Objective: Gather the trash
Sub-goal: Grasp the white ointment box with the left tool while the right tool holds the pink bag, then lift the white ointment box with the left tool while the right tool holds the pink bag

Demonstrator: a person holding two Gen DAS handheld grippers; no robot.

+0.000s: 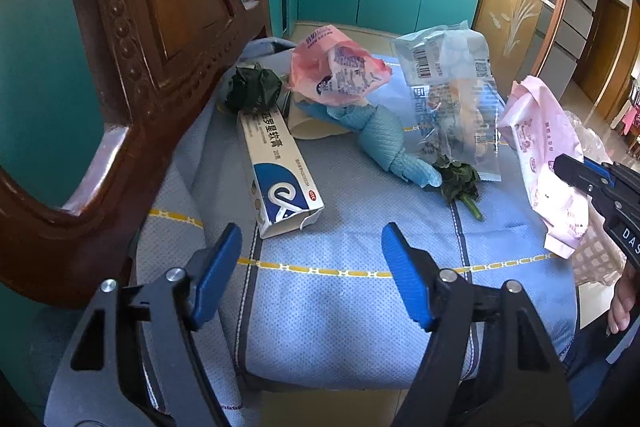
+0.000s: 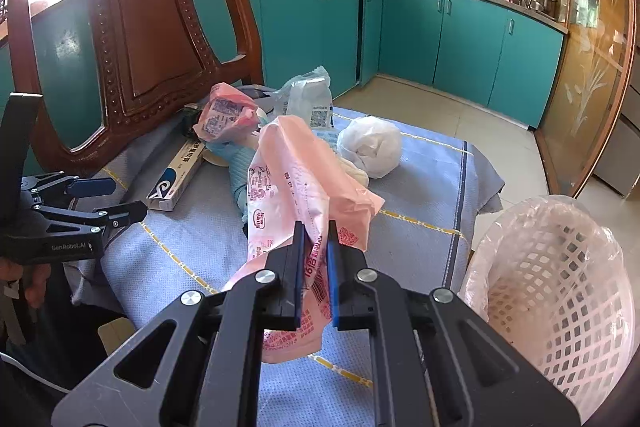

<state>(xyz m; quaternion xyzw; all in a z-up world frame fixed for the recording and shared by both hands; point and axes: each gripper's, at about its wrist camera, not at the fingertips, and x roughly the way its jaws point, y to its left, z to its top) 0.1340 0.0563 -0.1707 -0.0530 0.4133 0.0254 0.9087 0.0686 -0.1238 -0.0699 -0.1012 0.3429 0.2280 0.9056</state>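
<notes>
My right gripper (image 2: 315,227) is shut on a pink printed wrapper (image 2: 296,179) and holds it above the blue cloth (image 2: 420,195). In the left wrist view the same wrapper (image 1: 548,163) hangs at the right under the right gripper (image 1: 576,171). My left gripper (image 1: 311,231) stands open over the cloth with nothing between its fingers, just short of a white and blue ointment box (image 1: 276,167). Beyond it lie a blue glove (image 1: 384,139), another pink wrapper (image 1: 336,67), a clear printed bag (image 1: 452,75), a dark green crumpled wad (image 1: 252,87) and a leafy stalk (image 1: 460,183).
A white mesh basket (image 2: 560,275) lined with a thin bag stands at the right, beside the cloth's edge. A carved wooden chair back (image 1: 152,27) rises close on the left. A white crumpled bag (image 2: 370,147) lies at the far side. Teal cabinets (image 2: 460,47) stand behind.
</notes>
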